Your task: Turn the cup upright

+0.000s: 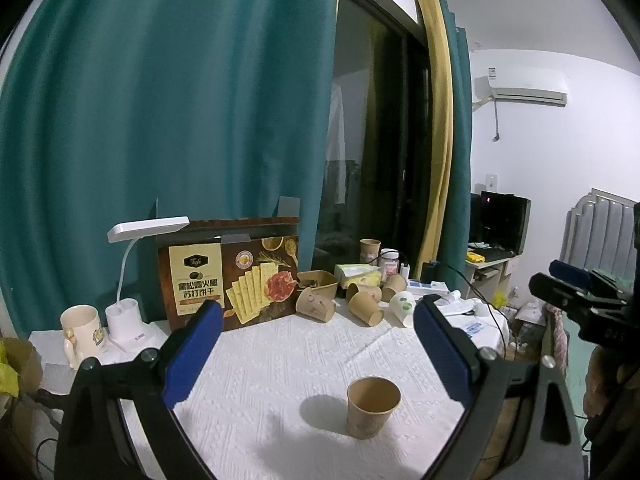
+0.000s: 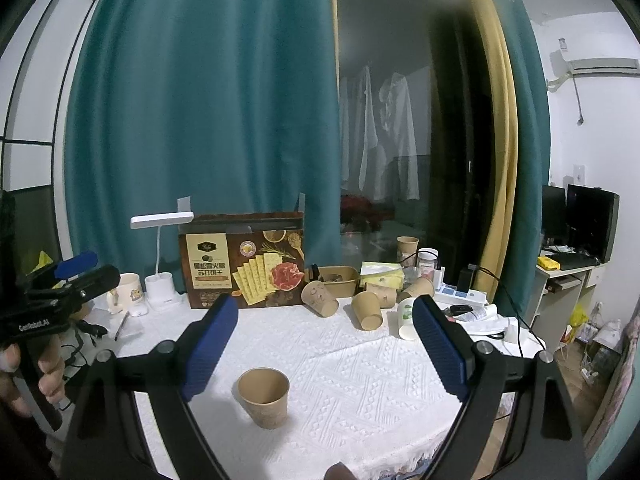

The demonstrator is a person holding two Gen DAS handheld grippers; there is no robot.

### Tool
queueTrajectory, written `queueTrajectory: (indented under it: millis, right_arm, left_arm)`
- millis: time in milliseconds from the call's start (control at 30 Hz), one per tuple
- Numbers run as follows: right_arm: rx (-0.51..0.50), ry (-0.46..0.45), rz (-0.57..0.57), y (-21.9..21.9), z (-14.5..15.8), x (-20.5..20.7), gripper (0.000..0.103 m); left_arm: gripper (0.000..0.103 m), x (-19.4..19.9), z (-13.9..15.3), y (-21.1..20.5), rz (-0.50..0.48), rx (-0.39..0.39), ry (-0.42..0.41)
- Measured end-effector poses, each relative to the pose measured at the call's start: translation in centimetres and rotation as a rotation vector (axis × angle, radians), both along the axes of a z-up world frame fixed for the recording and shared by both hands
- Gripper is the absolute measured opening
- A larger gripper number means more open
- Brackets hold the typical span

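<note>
Cup (image 1: 373,407) upright on tablecloth (image 1: 288,360), both claws level, spread wide

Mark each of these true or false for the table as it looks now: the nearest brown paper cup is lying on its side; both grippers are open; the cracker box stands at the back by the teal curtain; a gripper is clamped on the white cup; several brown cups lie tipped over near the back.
1. The nearest brown paper cup is lying on its side. False: it stands upright, mouth up, on the white tablecloth.
2. Both grippers are open. True: the left gripper and right gripper hold nothing.
3. The cracker box stands at the back by the teal curtain. True.
4. A gripper is clamped on the white cup. False: it stands free.
5. Several tipped brown cups lie near the back. True.
</note>
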State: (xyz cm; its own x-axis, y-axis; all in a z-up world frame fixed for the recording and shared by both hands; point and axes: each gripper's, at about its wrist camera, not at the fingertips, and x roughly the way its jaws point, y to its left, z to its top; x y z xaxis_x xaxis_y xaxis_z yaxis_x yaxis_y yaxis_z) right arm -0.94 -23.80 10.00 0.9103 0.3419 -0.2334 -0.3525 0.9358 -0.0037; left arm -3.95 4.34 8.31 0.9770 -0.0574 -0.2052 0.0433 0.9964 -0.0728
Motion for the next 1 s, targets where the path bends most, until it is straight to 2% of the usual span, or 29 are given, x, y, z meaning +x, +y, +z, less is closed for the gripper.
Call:
queueTrajectory:
  millis: [1000]
  right_arm:
    - [0.007,0.014,0.008,-0.21,-0.74,-0.04,0.087]
  left_arm:
    - [0.096,-0.1,-0.26,-0.58,-0.011,0.002,0.005]
